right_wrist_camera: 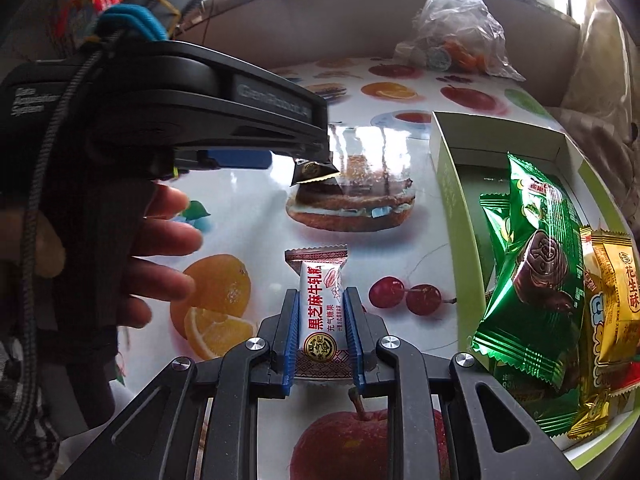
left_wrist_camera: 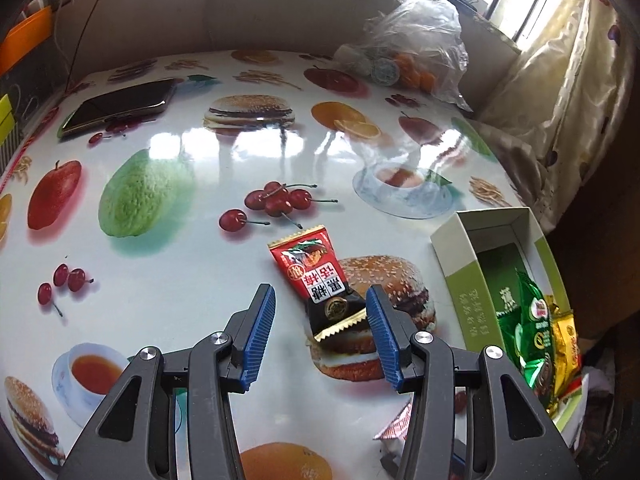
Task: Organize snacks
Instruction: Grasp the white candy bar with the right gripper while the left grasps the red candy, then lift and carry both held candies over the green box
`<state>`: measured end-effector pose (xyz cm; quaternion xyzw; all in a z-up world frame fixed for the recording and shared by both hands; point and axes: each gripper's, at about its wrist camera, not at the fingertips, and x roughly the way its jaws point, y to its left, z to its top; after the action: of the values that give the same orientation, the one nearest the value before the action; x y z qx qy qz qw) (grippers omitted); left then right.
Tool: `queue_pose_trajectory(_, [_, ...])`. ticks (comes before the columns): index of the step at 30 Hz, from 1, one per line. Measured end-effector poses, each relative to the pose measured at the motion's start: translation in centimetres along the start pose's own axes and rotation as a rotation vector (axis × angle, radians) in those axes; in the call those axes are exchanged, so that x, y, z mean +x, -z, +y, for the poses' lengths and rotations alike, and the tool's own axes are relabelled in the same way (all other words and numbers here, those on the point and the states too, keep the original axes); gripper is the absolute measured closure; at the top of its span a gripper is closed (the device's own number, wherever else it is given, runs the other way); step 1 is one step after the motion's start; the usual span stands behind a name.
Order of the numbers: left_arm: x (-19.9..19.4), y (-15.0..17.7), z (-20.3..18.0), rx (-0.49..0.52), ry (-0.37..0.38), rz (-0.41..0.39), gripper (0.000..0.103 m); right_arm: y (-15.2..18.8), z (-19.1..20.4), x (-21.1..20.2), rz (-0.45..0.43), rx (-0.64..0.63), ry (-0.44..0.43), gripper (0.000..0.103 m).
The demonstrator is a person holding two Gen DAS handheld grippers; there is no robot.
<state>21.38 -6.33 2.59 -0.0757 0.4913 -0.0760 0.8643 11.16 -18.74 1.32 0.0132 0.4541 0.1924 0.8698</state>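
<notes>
Right wrist view: glossy table printed with fruit and burgers point(right_wrist_camera: 256, 208); green-and-white cardboard box point(right_wrist_camera: 448, 184) with green and yellow packets, right; right gripper point(right_wrist_camera: 322, 320) clamping white sesame nougat packet point(right_wrist_camera: 320, 304). Left gripper point(left_wrist_camera: 321, 312) spread wide, straddling red-and-black candy packet point(left_wrist_camera: 316, 280) flat on table.

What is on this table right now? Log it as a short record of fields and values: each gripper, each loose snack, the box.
left gripper: open, blue pads either side of the red-and-black snack packet, not closed on it
right gripper: shut on the white candy bar
red-and-black snack packet: flat on the table
green box: open, by the table's right edge
box contents: green packets, yellow packets
background: phone, clear plastic bag
</notes>
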Motion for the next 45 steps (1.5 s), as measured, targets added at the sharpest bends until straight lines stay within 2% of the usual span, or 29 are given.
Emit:
queue_pose_trajectory(8, [1.8, -0.2, -0.6, 0.021, -0.044, 0.035, 0.055, 0.0, -0.1, 0.0, -0.005, 0.008, -0.014, 0.082])
queue_pose_trajectory(20, [2.0, -0.4, -0.6, 0.024, -0.075, 0.015, 0.055, -0.1, -0.2, 0.1, -0.007, 0.016, -0.024, 0.082])
queue_pose_trajectory(24, [1.9, -0.3, -0.5, 0.026, -0.082, 0.007, 0.073, -0.1, -0.2, 0.1, -0.007, 0.015, -0.023, 0.082])
queue_pose_trajectory(34, [1.5, 0.0, -0.1, 0.027, -0.08, -0.002, 0.078, -0.1, -0.1, 0.1, -0.008, 0.008, -0.014, 0.082])
queue_pose_trajectory(45, [-0.6, 0.7, 1.4, 0.005, -0.075, -0.037, 0.078, 0.0, 0.5, -0.1, -0.01, -0.008, 0.009, 0.082])
